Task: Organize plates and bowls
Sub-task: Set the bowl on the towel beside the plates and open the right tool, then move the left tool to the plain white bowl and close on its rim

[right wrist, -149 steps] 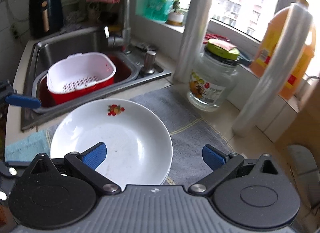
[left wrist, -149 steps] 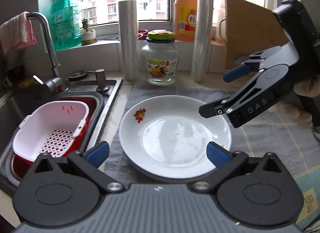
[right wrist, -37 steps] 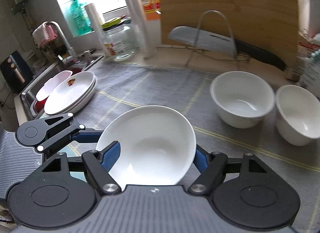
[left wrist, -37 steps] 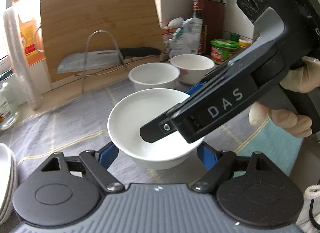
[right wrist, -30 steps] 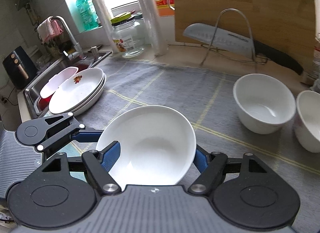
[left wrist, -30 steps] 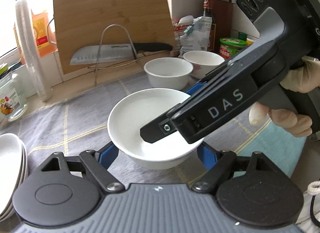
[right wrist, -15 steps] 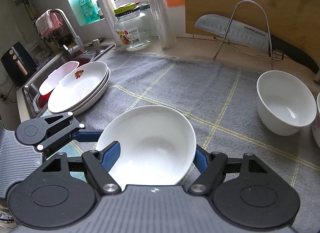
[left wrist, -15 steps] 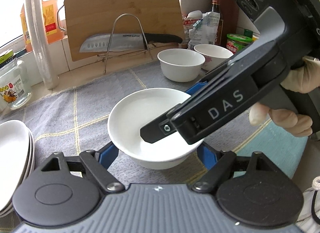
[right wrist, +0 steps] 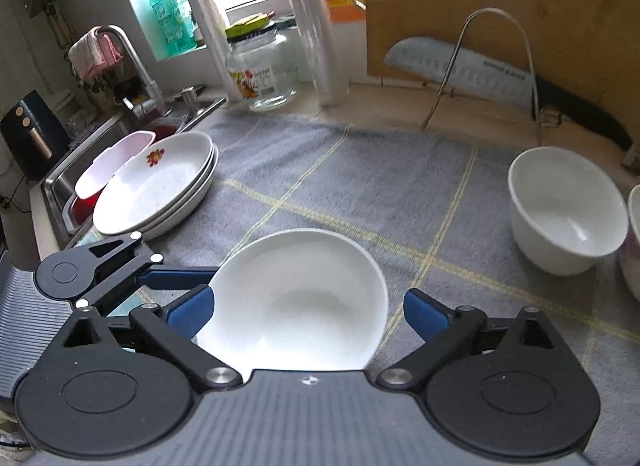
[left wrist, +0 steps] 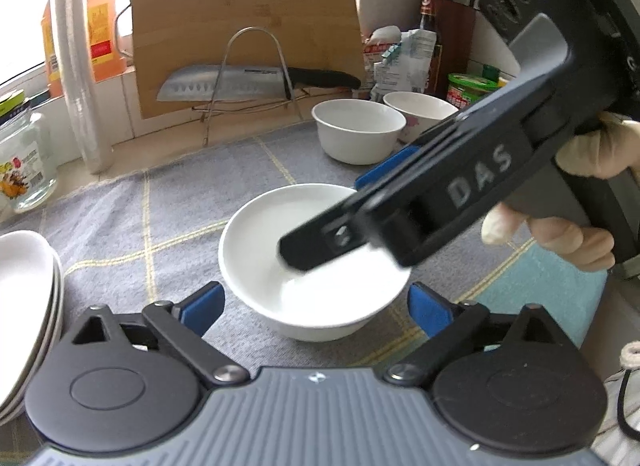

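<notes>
Both grippers releasing a white bowl on the grey cloth.
The left gripper (left wrist: 316, 304) and right gripper (right wrist: 306, 316) are opening wide, pads clear of the white bowl (left wrist: 316, 262) sitting between them, near centre; stacked plates (right wrist: 160, 189) are lying far left.

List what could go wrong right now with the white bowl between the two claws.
1. Both claws are opening around the shallow white bowl; if it is not fully seated on the grey mat, it may drop or rock.
2. The right claw reaches over the bowl's rim, so pulling back carelessly could clip and tip it.
3. The left claw flanks the bowl closely; a sideways move might shove it.
</notes>
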The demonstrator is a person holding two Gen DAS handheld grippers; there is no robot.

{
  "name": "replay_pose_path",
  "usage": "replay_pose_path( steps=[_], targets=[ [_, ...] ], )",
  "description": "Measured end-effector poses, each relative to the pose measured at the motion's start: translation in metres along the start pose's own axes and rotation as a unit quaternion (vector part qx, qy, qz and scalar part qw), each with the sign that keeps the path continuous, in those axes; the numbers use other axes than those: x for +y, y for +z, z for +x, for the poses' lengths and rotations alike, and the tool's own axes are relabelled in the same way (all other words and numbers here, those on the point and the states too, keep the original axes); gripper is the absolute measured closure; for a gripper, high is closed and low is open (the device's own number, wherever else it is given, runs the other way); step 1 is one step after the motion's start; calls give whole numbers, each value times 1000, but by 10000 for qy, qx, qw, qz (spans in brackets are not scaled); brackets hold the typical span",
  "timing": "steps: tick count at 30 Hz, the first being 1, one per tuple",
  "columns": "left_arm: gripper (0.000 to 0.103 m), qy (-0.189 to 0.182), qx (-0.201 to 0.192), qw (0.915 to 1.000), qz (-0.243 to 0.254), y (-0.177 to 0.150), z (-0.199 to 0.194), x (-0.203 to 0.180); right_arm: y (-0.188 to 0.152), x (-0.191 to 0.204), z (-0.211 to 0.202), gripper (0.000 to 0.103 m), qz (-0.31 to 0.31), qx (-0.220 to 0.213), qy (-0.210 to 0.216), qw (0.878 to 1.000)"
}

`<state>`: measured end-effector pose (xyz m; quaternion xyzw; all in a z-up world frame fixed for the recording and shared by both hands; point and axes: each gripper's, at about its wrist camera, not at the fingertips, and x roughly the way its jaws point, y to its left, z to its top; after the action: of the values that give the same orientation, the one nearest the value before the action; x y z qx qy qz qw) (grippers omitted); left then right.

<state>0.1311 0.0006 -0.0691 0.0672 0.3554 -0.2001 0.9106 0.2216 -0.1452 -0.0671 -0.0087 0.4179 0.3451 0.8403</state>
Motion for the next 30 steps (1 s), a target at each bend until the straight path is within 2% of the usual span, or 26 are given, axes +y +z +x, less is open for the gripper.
replay_pose_path(
  steps=[5, 11, 16, 18, 22, 25, 30],
  targets=[
    [4, 121, -3, 9998, -135, -1, -20, 6, 1, -5, -11, 0, 11, -177, -202, 9996],
    [1, 187, -64, 9996, -184, 15, -36, 21, 0, -11, -25, 0, 39, -393, -698, 9968],
    [1, -136, 47, 9999, 69, 37, -25, 35, -5, -16, -29, 0, 209, -465, -1445, 9882],
    [1, -362, 41, 9992, 188, 47, -19, 40, -9, -19, -31, 0, 333, -476, -1733, 9831],
    [1, -568, 46, 9973, 455, 68, -3, 43, -14, -23, -38, 0, 497, -458, -2312, 9706],
    [1, -657, 13, 9958, 642, 84, 5, 38, -17, -26, -43, 0, 548, -509, -2542, 9643],
    [1, -723, -2, 9946, 744, 115, 22, 23, -21, -41, -46, 0, 653, -595, -2560, 9626]
  ],
)
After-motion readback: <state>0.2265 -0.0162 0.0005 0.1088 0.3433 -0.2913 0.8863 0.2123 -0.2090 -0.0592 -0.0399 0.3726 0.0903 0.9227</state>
